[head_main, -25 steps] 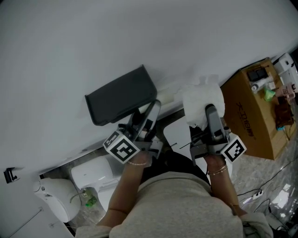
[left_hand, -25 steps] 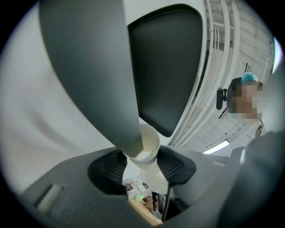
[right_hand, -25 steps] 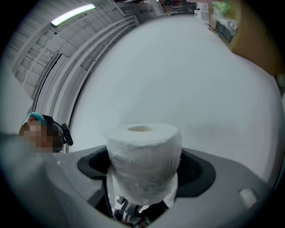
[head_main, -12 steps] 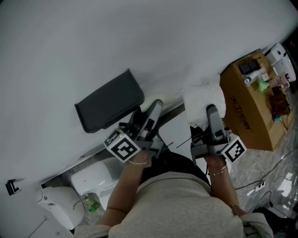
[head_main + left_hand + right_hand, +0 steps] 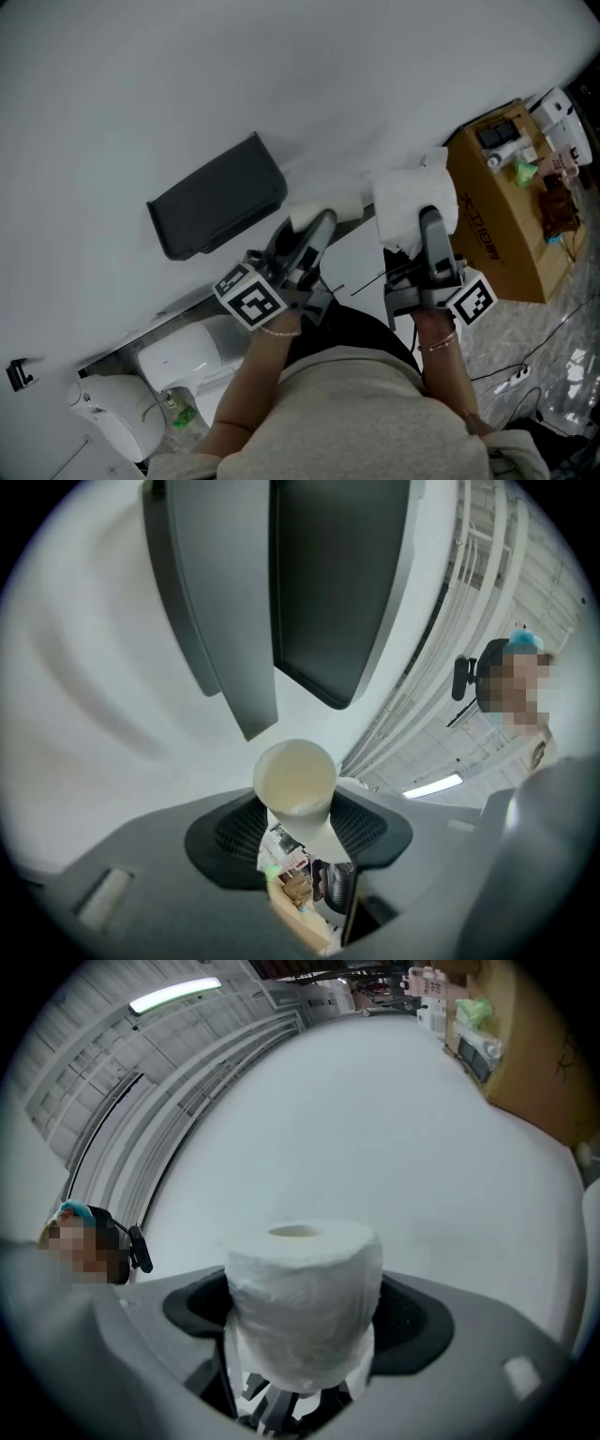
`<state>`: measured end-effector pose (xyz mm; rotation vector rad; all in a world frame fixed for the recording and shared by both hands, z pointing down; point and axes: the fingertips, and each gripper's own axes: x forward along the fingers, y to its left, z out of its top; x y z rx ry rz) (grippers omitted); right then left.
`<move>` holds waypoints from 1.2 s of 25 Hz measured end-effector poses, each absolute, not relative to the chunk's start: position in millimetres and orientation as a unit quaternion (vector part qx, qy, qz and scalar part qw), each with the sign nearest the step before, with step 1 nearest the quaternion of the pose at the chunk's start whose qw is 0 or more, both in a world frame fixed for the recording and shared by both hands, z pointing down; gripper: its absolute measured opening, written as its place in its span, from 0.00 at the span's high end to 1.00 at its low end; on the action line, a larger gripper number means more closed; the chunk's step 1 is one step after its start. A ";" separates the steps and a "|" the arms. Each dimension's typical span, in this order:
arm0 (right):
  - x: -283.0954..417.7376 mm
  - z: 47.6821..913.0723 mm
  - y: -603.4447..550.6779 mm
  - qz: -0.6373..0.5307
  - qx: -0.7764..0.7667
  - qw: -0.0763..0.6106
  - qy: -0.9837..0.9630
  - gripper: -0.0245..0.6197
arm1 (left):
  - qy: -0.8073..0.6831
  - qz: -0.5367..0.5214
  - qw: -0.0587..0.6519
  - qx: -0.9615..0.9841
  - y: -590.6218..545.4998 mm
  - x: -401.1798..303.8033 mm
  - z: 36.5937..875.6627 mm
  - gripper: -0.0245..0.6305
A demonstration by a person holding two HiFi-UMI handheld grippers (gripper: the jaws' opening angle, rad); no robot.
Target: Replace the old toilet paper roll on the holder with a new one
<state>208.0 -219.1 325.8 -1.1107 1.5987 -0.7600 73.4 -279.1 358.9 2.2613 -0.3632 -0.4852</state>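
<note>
The dark grey paper holder (image 5: 216, 197) hangs on the white wall; in the left gripper view the holder (image 5: 337, 583) fills the top. My left gripper (image 5: 314, 225) sits just right of and below it, shut on a bare cream cardboard tube (image 5: 323, 208). That tube (image 5: 295, 785) shows end-on between the jaws of the left gripper (image 5: 298, 827). My right gripper (image 5: 427, 220) is further right, shut on a full white toilet paper roll (image 5: 412, 208). The roll (image 5: 302, 1302) stands upright between the right gripper's (image 5: 302, 1335) pads, with a loose sheet hanging below.
A brown cardboard box (image 5: 506, 216) with small items on top stands at the right. A white toilet (image 5: 183, 352) is at lower left, under the holder. Cables (image 5: 525, 384) lie on the speckled floor at lower right. The person's body fills the bottom middle.
The left gripper has come out from under the holder toward the right, and the cardboard tube now shows clear of the holder. The right gripper with the roll has barely shifted.
</note>
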 end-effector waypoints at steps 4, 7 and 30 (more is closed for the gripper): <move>205.4 324.7 -221.5 -0.313 -0.457 0.498 0.667 0.29 | -0.144 -0.193 0.390 0.889 -272.1 66.9 360.1 0.64; 203.0 324.1 -224.0 -0.315 -0.454 0.496 0.670 0.29 | -0.152 -0.195 0.392 0.886 -265.9 59.0 361.6 0.64; 169.2 320.2 -249.0 -0.359 -0.384 0.482 0.701 0.29 | -0.216 -0.224 0.353 0.882 -245.6 12.9 346.6 0.64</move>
